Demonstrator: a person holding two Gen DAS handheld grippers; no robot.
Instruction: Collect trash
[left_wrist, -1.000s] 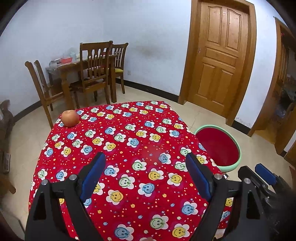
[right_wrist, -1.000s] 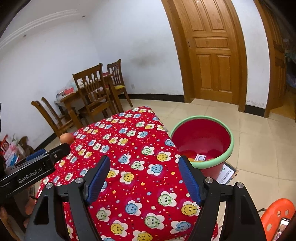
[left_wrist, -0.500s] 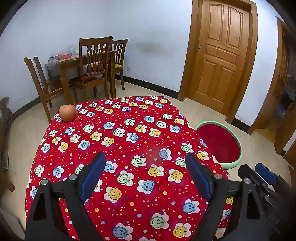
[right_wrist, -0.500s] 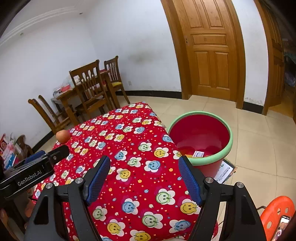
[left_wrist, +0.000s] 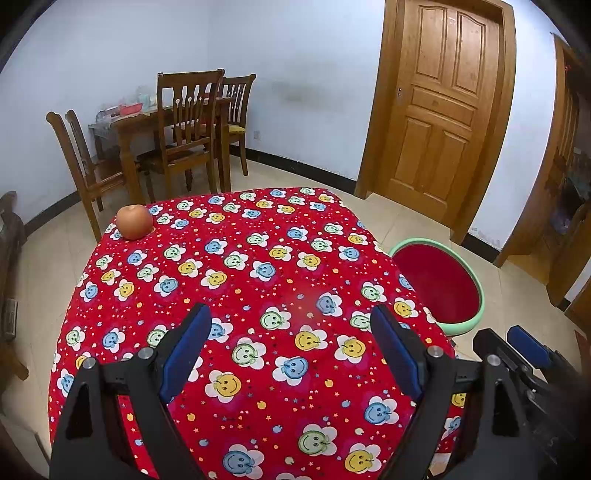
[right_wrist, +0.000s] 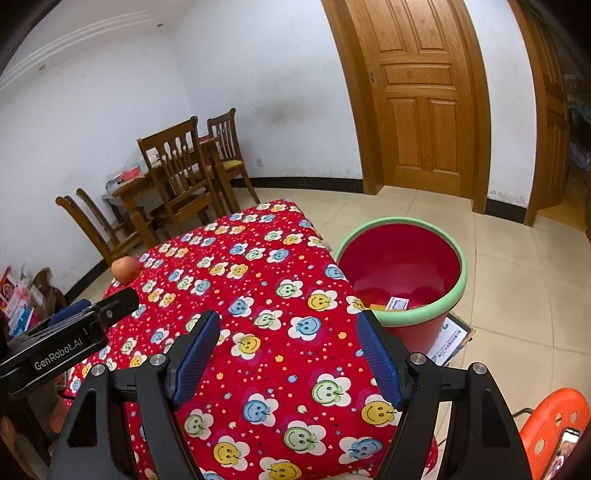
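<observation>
A red bucket (right_wrist: 448, 299) with a pale green rim (left_wrist: 476, 280) stands on the floor at the table's right edge; a small white card and orange scraps lie in its bottom. The table (left_wrist: 258, 295) wears a red cloth with smiley flowers. An apple (left_wrist: 135, 221) sits at its far left corner (right_wrist: 125, 269). My left gripper (left_wrist: 291, 350) hovers open over the near part of the cloth, nothing between its blue pads. My right gripper (right_wrist: 288, 354) is open too, empty, above the table's right side near the bucket.
Wooden chairs (left_wrist: 184, 125) and a cluttered dining table (left_wrist: 125, 118) stand at the back left. A closed wooden door (left_wrist: 439, 110) is behind the bucket. An orange stool (right_wrist: 554, 421) with a phone on it sits at the near right. A paper sheet (right_wrist: 452, 339) lies under the bucket.
Both views have shifted a little: the table and bucket sit slightly lower and farther in frame. Both grippers stay open and empty.
</observation>
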